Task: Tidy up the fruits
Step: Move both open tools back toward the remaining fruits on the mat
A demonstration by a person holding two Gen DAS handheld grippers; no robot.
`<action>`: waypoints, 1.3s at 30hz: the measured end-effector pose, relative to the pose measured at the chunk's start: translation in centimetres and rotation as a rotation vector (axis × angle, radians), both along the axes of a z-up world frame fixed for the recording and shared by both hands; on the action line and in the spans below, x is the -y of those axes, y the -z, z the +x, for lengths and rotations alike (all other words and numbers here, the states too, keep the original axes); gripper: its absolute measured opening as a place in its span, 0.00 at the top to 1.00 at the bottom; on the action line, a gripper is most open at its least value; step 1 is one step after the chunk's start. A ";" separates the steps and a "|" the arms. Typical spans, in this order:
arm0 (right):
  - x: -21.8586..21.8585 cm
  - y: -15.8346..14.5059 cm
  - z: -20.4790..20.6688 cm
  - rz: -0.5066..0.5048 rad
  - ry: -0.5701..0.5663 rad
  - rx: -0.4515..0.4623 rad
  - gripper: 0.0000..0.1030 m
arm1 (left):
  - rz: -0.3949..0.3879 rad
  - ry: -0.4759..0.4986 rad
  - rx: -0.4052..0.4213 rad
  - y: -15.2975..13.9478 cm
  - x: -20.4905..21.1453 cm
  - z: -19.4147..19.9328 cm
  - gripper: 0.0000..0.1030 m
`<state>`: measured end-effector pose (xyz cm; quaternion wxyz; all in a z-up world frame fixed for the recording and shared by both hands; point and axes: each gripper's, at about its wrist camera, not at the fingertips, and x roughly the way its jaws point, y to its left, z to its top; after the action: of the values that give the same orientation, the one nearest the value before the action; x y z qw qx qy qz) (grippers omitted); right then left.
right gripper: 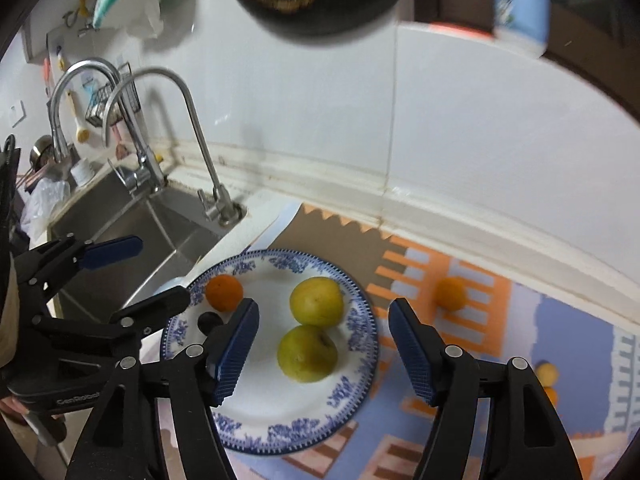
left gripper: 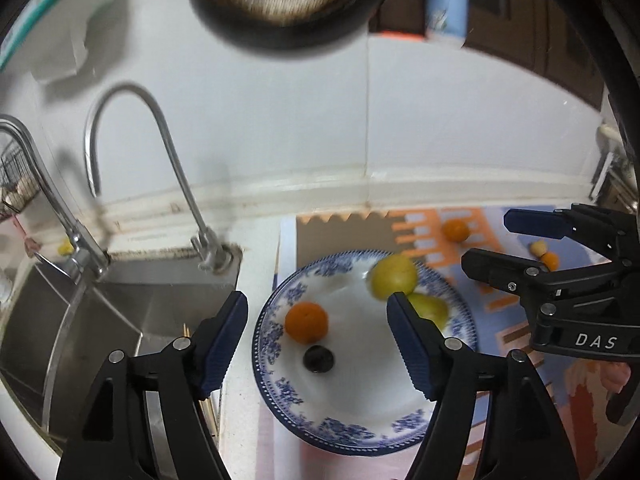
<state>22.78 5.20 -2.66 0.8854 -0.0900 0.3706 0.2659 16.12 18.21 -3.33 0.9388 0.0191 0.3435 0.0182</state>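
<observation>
A blue-and-white plate (left gripper: pixel 280 384) (right gripper: pixel 256 420) sits on a patterned mat beside the sink. It holds two yellow-green fruits (right gripper: pixel 317 301) (right gripper: pixel 307 353), an orange fruit (left gripper: pixel 306 321) (right gripper: pixel 224 292) and a small dark fruit (left gripper: pixel 318 358) (right gripper: pixel 209 321). My left gripper (left gripper: pixel 317 312) is open and empty above the plate. My right gripper (right gripper: pixel 323 320) is open and empty over the two green fruits; it also shows in the left wrist view (left gripper: pixel 484 240). Another orange fruit (left gripper: pixel 456 230) (right gripper: pixel 450 293) and two small fruits (left gripper: pixel 544 254) (right gripper: pixel 547 380) lie on the mat.
A steel sink (left gripper: pixel 120 320) (right gripper: pixel 132 240) with two curved faucets (left gripper: pixel 160 152) (right gripper: pixel 188 120) is left of the plate. A white tiled wall (left gripper: pixel 360 120) stands behind. A dark strainer (left gripper: pixel 288 0) and a blue bottle (left gripper: pixel 446 0) are overhead.
</observation>
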 end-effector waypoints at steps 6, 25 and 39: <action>2.8 -2.8 -3.2 0.015 0.069 0.104 0.27 | -0.023 0.042 0.071 -2.2 1.9 -2.3 0.23; 12.0 -5.2 -9.6 0.047 0.252 0.232 0.23 | -0.027 0.205 0.206 -4.5 9.8 -5.8 0.12; 18.4 -4.1 -10.3 0.009 0.394 0.234 0.23 | 0.041 0.320 0.201 -2.5 15.7 -4.5 0.11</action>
<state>12.52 -13.19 1.41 0.9575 -0.0420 0.2748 0.0772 11.58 2.54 -0.86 0.9588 0.0906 0.2400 -0.1225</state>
